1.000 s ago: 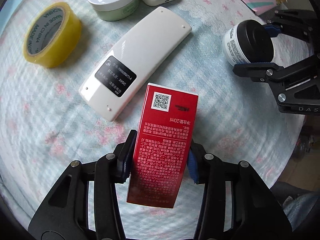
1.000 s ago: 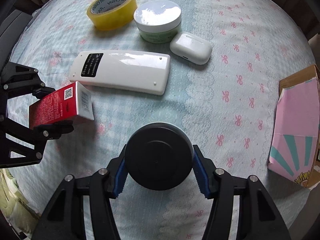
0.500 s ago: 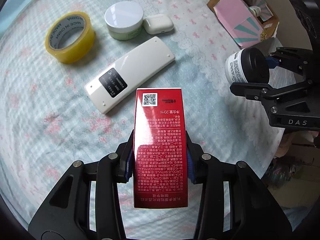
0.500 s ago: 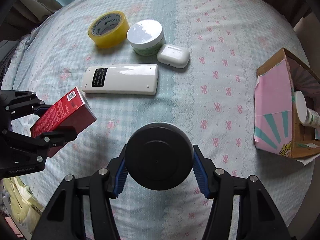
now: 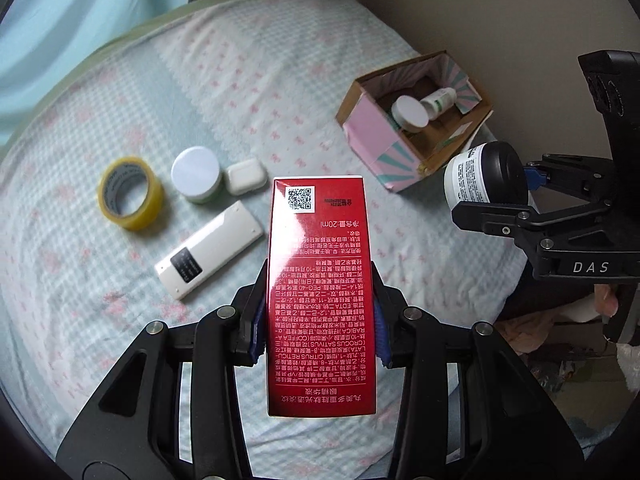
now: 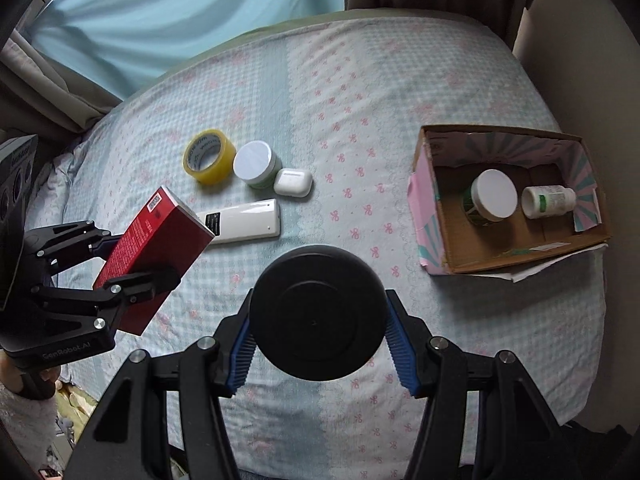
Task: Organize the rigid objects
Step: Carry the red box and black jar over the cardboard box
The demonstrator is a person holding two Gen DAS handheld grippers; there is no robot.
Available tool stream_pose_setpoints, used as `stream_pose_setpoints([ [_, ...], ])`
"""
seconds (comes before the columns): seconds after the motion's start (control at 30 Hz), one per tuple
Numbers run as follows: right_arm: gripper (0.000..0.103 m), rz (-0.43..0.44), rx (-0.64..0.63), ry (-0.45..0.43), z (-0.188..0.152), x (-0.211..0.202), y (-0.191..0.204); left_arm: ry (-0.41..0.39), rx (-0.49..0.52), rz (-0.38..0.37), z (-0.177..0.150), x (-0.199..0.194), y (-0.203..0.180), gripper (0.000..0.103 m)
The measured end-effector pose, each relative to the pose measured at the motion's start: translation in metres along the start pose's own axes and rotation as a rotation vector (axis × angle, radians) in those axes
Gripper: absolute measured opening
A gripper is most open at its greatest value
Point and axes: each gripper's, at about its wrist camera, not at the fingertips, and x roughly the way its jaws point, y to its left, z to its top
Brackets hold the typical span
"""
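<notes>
My left gripper (image 5: 320,316) is shut on a red carton (image 5: 320,288) and holds it high above the bed; it also shows in the right wrist view (image 6: 154,256). My right gripper (image 6: 320,340) is shut on a black-lidded white jar (image 6: 318,312), seen from the side in the left wrist view (image 5: 484,178). On the bed lie a yellow tape roll (image 6: 209,156), a white-lidded green jar (image 6: 257,164), a white earbud case (image 6: 293,183) and a white remote (image 6: 244,226). A pink cardboard box (image 6: 426,204) at the right holds a white-lidded jar (image 6: 493,196) and a small white bottle (image 6: 548,201).
The bed has a pale blue checked cover (image 6: 360,92) with pink bows. A blue curtain (image 6: 180,12) hangs beyond the far edge. A beige wall (image 5: 500,12) stands behind the box. The bed drops off at the near right edge.
Both grippers have risen well above the bed with their loads. The view has widened, and the inside of the box now shows.
</notes>
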Motion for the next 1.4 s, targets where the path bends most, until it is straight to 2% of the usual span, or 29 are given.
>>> stream_pose_setpoints([
  [0.3, 0.054, -0.009, 0.009, -0.069, 0.026, -0.066, -0.097, -0.092, -0.047, -0.012, 0.064, -0.011, -0.08, 0.037],
  [0.53, 0.054, -0.013, -0.043, -0.063, 0.057, -0.075, -0.189, -0.099, -0.136, 0.0, 0.111, 0.028, -0.136, 0.037],
  [0.87, 0.054, 0.015, -0.025, 0.025, 0.1, -0.017, -0.304, -0.007, -0.181, -0.032, 0.181, 0.137, -0.191, 0.037],
  [1.13, 0.054, 0.04, 0.01, 0.035, 0.126, 0.046, -0.361, 0.071, -0.184, -0.057, 0.224, 0.229, -0.208, 0.037],
  [1.3, 0.054, 0.085, 0.068, 0.036, 0.131, 0.072, -0.381, 0.123, -0.117, -0.033, 0.234, 0.261, -0.225, 0.037],
  [1.4, 0.054, 0.112, 0.097, 0.055, 0.133, 0.086, -0.388, 0.161, -0.038, 0.007, 0.238, 0.274, -0.234, 0.037],
])
